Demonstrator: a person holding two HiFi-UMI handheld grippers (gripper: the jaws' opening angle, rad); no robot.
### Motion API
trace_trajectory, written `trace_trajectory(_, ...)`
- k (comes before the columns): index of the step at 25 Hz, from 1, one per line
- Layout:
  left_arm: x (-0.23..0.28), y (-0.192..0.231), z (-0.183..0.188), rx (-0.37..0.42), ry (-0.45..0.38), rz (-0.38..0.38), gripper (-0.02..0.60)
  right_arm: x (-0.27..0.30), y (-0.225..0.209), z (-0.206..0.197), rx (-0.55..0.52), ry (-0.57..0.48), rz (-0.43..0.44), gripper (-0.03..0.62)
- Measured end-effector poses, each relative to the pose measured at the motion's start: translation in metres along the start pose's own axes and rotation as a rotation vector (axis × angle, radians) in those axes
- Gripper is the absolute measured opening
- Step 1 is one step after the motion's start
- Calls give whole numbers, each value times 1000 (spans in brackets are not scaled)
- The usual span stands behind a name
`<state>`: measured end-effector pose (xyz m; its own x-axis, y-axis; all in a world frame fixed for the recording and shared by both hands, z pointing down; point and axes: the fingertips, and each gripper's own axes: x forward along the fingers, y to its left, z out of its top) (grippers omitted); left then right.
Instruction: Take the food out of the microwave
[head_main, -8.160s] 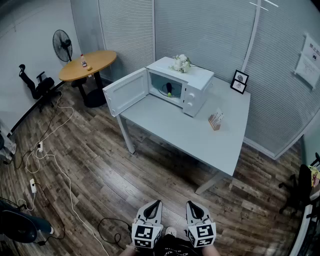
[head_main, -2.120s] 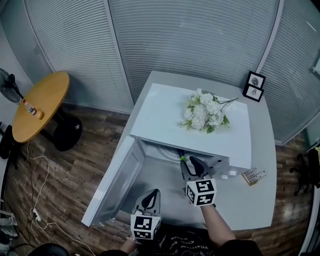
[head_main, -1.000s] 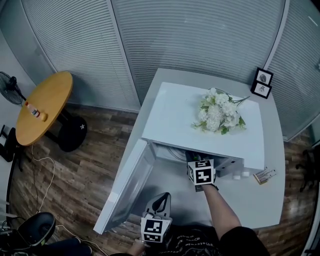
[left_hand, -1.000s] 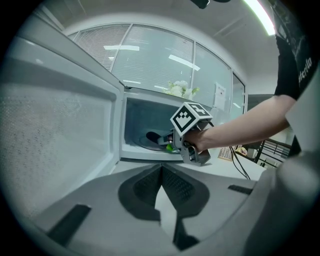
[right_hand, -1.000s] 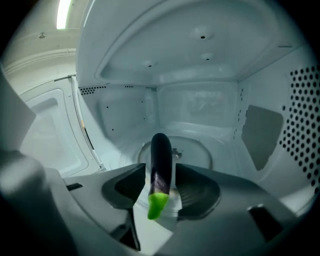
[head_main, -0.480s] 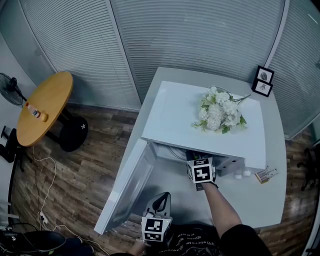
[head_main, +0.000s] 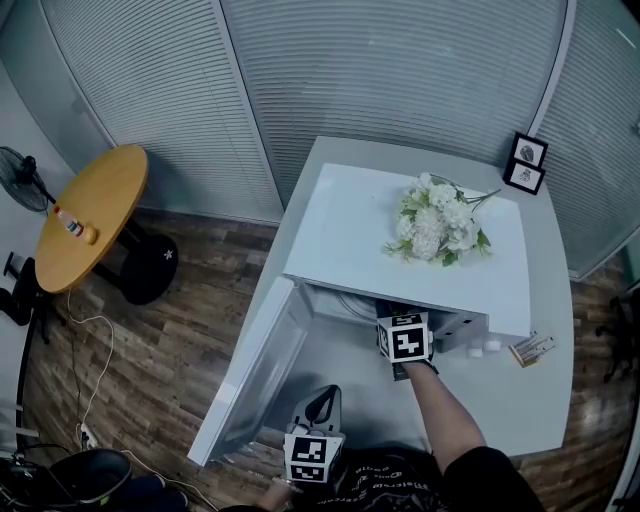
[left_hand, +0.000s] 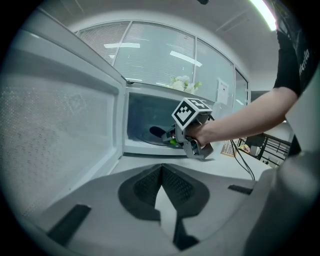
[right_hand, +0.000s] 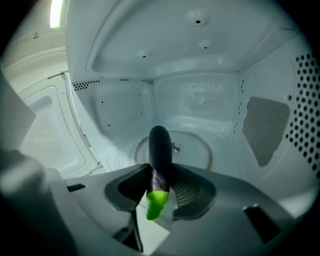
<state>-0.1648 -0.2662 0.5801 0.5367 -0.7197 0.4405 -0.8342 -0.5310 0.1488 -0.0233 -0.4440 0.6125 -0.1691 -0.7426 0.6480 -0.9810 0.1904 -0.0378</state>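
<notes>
Purple eggplant (right_hand: 161, 147) fills right hand-held gripper's (right_hand: 161, 172) just-closed jaws.

You now stand right at the worktop (head_main: 510, 400), no longer across the floor from it. Your right gripper (right_hand: 161, 176), at the opening two seconds ago, now reaches inside the microwave (head_main: 350, 230). Its jaws have just been closing, and the eggplant (right_hand: 160, 147) sits between them, touching both.

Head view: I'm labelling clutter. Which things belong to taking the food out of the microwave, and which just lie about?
Job: microwave, its open door, eggplant, right gripper, whose jaws have just been closing around the eggplant.
Lying about: flowers, picture frames, round table, fan, idle left gripper.
</notes>
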Motion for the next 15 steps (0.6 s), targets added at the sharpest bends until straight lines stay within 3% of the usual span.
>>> trace_trajectory(15, -8, -5, 0, -4, -23, 17, 8, -40, 4, 8, -93, -81, -1, 137)
